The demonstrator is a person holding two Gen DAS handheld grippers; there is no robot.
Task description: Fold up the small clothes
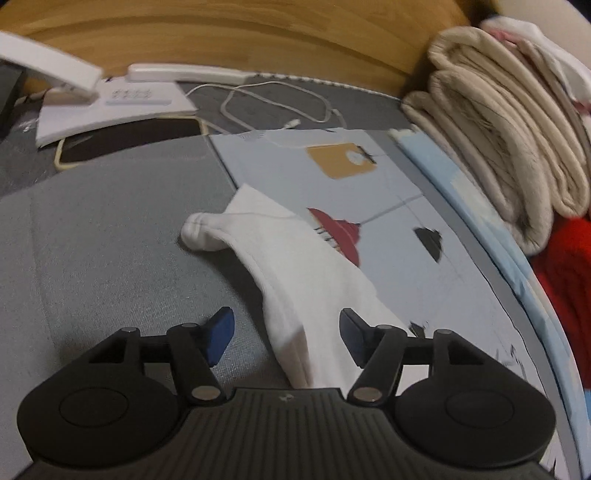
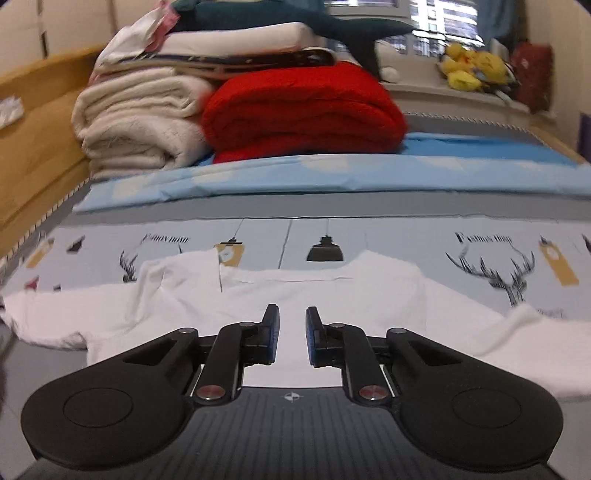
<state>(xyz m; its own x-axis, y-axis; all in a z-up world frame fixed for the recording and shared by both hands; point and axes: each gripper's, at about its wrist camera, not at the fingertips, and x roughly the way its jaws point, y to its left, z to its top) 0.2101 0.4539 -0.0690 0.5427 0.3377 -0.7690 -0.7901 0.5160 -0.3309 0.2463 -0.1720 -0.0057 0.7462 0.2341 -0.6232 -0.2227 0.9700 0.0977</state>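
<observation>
- Bedding forms the work surface: a grey mattress cover (image 1: 110, 229) at the left of the left wrist view, overlaid by a pale blue printed sheet (image 1: 399, 184) carrying lamp and deer motifs.
- White garment (image 2: 295, 291): a small long-sleeved top, spread flat across the lower middle of the right wrist view, both sleeves extended toward the frame's left and right edges.
- In the left wrist view, one sleeve of the garment runs from the cuff at centre frame down to the lower centre, lying across the boundary between grey cover and printed sheet.
- Left gripper (image 1: 287, 334): jaws spread wide, one on each side of the sleeve. Contact with the cloth cannot be determined.
- Right gripper (image 2: 292, 334): jaws parted by a narrow gap, nothing between them, positioned over the garment's body.
- Upper frame, right wrist view: folded cream blanket (image 2: 140, 122) beside a folded red blanket (image 2: 303, 110).
- Upper left, left wrist view: white lamp base (image 1: 114, 107), white cable (image 1: 280, 107), wooden headboard (image 1: 240, 33).
</observation>
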